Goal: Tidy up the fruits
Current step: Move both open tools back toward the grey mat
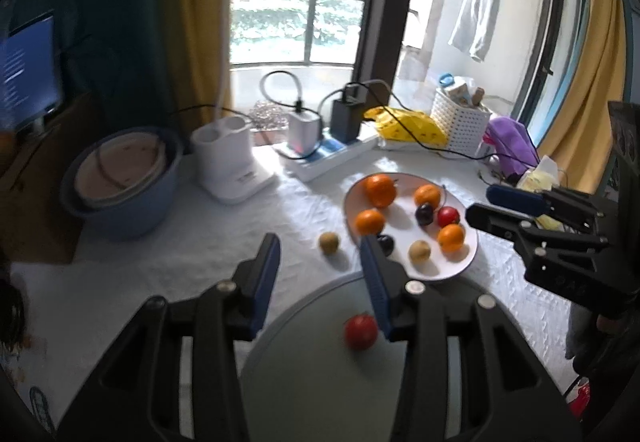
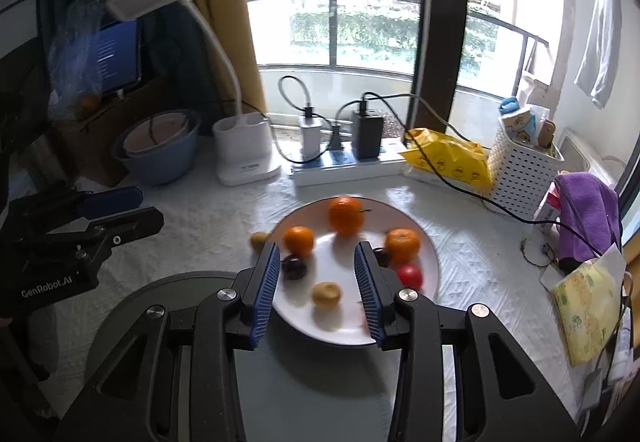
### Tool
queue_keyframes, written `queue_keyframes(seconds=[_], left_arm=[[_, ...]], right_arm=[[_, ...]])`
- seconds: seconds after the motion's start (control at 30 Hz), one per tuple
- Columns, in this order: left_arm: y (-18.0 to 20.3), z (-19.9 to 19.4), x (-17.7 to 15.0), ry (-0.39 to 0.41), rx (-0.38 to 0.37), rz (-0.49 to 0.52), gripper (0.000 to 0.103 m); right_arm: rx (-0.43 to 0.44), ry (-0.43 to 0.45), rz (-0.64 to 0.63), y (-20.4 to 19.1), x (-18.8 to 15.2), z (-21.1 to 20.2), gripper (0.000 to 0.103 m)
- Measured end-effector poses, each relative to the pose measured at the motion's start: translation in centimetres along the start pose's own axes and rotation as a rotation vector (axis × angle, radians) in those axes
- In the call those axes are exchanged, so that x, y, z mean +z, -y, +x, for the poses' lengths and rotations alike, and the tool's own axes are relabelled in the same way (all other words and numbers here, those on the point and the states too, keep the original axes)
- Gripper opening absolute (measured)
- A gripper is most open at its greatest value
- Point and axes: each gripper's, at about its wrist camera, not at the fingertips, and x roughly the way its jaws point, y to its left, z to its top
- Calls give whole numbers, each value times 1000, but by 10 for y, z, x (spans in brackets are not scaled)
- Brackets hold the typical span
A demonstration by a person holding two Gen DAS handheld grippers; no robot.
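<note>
Reading "GenRobot.AI" on the left gripper [image 2: 132, 208], whose jaws stand partly apart, holding nothing. Right gripper [image 2: 316, 282] likewise part-open and empty above the white plate [image 2: 430, 242], which carries oranges [image 2: 345, 215], dark plums [image 2: 294, 267], a brown fruit [image 2: 326, 295] and a red one [image 2: 410, 276]. Grey plate [image 1: 304, 354] holds one red fruit [image 1: 361, 331]. White basket [image 2: 520, 170] holds packets, labels unreadable.

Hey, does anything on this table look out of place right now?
Yes. One brownish fruit sits on the white cloth just left of the white plate, while the other fruits are on the plate. A red fruit lies alone on the grey plate.
</note>
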Motion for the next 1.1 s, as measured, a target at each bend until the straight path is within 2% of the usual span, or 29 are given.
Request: queue_keyframes(seconds=[0.17,0.23,0.33,0.57,0.83,1.1], left_arm=[[-25,-19,-17,11,17,-26,46],[-35,-25,-23,18,24,-44,52],[-51,-32,-31,29,36,-76,52],[-79,-26,-59,-3,57,-137,52],[-87,-10,-78,-49,54,-161,52],[-83,-1,-78,-66,39,-138,52]], right_arm=[[15,-25,-20,-27,-6,4,42],[21,-43,-44,-40,-10,8,43],[25,-68,-65,-54,-14,14,43],[57,-129,-64,-74,-29,37,44],[79,-203,-55,-88,-48,65,44],[59,-250,-56,-91,-58,86,43]])
